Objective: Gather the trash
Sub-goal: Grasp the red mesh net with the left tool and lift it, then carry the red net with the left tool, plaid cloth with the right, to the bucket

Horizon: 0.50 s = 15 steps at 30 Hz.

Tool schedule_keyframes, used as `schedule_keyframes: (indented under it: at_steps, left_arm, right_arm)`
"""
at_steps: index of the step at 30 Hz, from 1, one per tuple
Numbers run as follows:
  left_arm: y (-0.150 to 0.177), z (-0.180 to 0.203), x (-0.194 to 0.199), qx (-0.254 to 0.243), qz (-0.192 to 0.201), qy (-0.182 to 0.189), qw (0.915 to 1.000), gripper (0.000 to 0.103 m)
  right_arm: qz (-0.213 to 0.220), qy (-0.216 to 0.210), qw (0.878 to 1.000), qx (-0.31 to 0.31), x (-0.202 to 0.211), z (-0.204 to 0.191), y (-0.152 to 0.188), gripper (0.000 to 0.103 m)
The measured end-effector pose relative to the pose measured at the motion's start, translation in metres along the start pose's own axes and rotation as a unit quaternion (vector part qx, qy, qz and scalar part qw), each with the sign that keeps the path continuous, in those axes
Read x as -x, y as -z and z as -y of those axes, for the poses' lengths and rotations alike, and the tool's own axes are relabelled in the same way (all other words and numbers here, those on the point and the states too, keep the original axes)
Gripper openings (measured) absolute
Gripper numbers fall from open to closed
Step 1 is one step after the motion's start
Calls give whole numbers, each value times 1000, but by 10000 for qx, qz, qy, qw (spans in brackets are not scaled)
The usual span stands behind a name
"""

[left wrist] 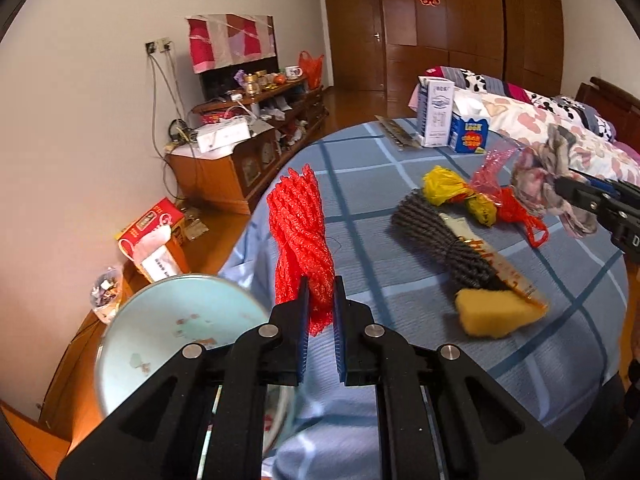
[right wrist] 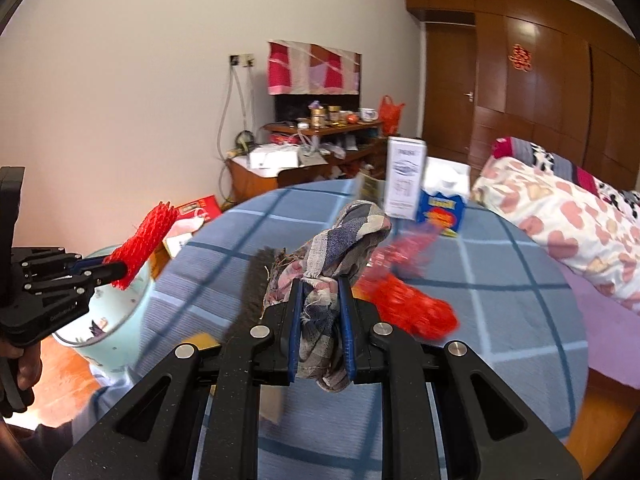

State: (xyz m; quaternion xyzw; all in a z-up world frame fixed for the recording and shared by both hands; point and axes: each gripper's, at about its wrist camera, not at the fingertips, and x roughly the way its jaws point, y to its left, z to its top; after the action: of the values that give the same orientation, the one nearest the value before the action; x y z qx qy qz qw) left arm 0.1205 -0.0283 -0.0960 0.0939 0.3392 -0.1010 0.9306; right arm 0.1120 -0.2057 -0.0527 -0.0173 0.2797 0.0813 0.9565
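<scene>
My left gripper (left wrist: pixel 320 292) is shut on a red foam net (left wrist: pixel 300 232), which stands up between its blue pads above the table's left edge. The same left gripper (right wrist: pixel 116 270) shows at the left of the right wrist view, holding the red foam net (right wrist: pixel 140 240) over a pale blue bin (right wrist: pixel 116 344). My right gripper (right wrist: pixel 320 292) is shut on a checked rag (right wrist: pixel 344 240), lifted off the table. In the left wrist view the rag (left wrist: pixel 540 184) hangs from the right gripper (left wrist: pixel 560 188) at the right edge. The bin (left wrist: pixel 160 340) sits low beside the table.
On the blue checked tablecloth (left wrist: pixel 400 160) lie a grey foam net (left wrist: pixel 440 236), a yellow sponge (left wrist: pixel 492 316), a yellow bag (left wrist: pixel 444 188) and red plastic netting (left wrist: pixel 516 208). Two cartons (left wrist: pixel 452 120) stand at the far edge. A bed (right wrist: pixel 560 216) is on the right, a cluttered cabinet (left wrist: pixel 240 140) on the left.
</scene>
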Motion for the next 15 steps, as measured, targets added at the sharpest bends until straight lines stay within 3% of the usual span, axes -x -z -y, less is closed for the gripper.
schedule_keyframes:
  at_steps: [15]
  left_arm:
    - [32,-53,28,181,26,-527,9984,10]
  right_arm:
    - [-29,-591,9963,618,-27,-77,-20,18]
